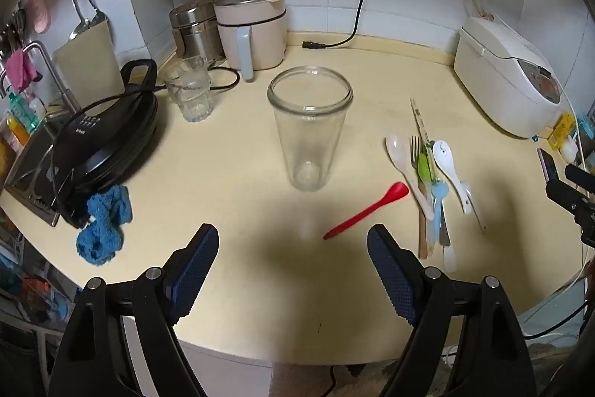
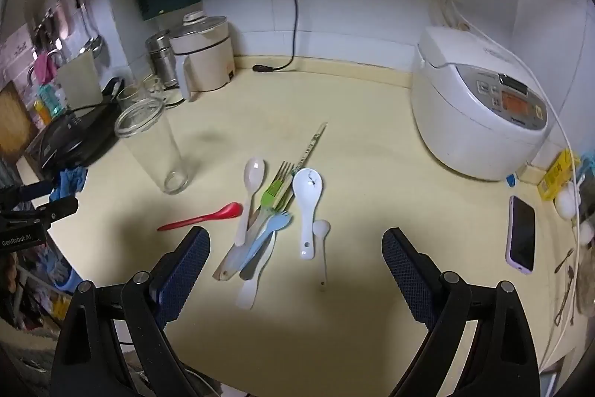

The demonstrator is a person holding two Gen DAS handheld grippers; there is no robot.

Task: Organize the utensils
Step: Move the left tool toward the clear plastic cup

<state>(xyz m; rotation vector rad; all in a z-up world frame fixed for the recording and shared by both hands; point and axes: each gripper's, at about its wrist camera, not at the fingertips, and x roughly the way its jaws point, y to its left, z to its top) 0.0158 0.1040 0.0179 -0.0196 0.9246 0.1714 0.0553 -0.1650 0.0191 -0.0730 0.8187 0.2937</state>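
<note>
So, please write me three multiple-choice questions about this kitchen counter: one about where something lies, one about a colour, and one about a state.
1. Where does the red spoon lie?
A. Inside the tall glass
B. On the counter, between the tall glass and the utensil pile
C. On top of the rice cooker

2. What colour is the cloth by the black electric pan?
A. Blue
B. Yellow
C. White

3. What is the state of the tall glass?
A. Lying on its side
B. Upright and full of utensils
C. Upright and empty

Answers:
1. B, it lies flat on the counter, left of the utensil pile and apart from the glass.
2. A, the crumpled cloth is plainly blue.
3. C, it stands on its base and nothing shows through its clear wall.
</note>
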